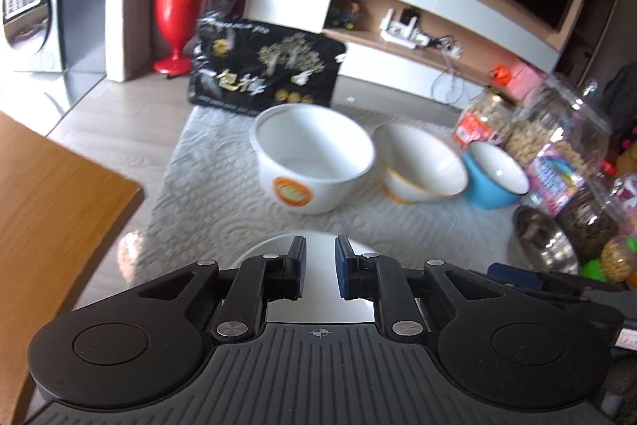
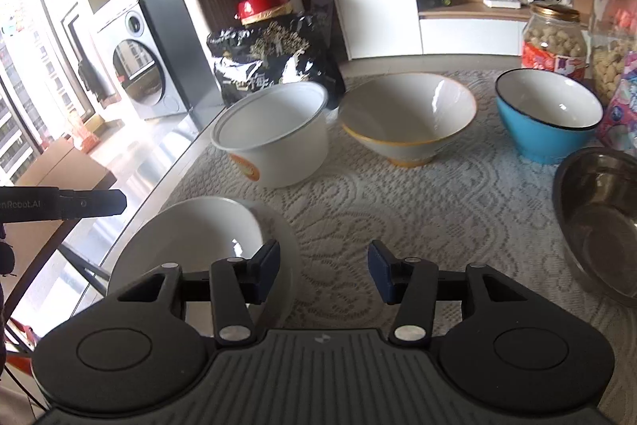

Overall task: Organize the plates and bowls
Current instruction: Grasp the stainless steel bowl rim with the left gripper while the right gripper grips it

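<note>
Here both grippers' fingers (image 2: pixel 270 261) stand spread near a glossy white bowl (image 2: pixel 199 241).

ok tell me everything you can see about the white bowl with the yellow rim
The white bowl with the yellow rim is a flared, cone-shaped bowl, glossy like glazed ceramic, with a thin yellow line round its lip and a yellow foot. It looks empty and stands upright on the lace tablecloth, between the white tub bowl and the blue bowl, apart from the blue one. Neither gripper touches it.
</note>
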Action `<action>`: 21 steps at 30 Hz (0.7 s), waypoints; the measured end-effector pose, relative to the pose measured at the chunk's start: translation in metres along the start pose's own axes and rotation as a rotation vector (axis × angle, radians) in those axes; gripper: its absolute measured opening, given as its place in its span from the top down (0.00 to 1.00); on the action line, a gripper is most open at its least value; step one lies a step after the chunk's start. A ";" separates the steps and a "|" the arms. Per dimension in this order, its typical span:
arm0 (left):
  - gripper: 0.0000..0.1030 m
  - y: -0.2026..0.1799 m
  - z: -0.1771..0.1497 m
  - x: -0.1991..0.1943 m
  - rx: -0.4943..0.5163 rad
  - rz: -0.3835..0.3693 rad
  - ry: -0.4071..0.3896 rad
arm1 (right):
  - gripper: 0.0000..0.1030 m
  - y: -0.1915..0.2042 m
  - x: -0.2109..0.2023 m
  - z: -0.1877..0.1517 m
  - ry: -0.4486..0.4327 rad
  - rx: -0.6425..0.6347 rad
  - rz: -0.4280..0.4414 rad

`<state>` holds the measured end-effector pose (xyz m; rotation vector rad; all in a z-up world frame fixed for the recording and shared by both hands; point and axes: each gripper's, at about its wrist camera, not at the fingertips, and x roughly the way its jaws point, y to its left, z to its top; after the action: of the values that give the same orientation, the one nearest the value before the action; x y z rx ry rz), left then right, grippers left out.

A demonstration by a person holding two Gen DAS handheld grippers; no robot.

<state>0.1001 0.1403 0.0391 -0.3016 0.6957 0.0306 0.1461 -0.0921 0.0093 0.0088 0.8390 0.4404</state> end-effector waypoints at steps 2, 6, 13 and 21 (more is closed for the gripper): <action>0.83 -0.030 0.004 0.010 0.026 -0.115 -0.018 | 0.39 -0.018 -0.018 -0.006 -0.071 -0.008 -0.112; 0.83 -0.104 -0.003 0.060 0.123 -0.278 0.058 | 0.34 -0.062 -0.040 -0.028 -0.116 -0.061 -0.397; 0.83 -0.172 -0.018 0.168 0.003 -0.355 0.295 | 0.34 -0.162 -0.058 -0.044 -0.038 0.178 -0.406; 0.80 -0.199 -0.016 0.216 -0.037 -0.291 0.285 | 0.43 -0.210 -0.024 -0.001 -0.016 0.231 -0.418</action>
<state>0.2813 -0.0697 -0.0576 -0.4452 0.9280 -0.2811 0.2100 -0.2925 -0.0122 0.0495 0.8469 -0.0509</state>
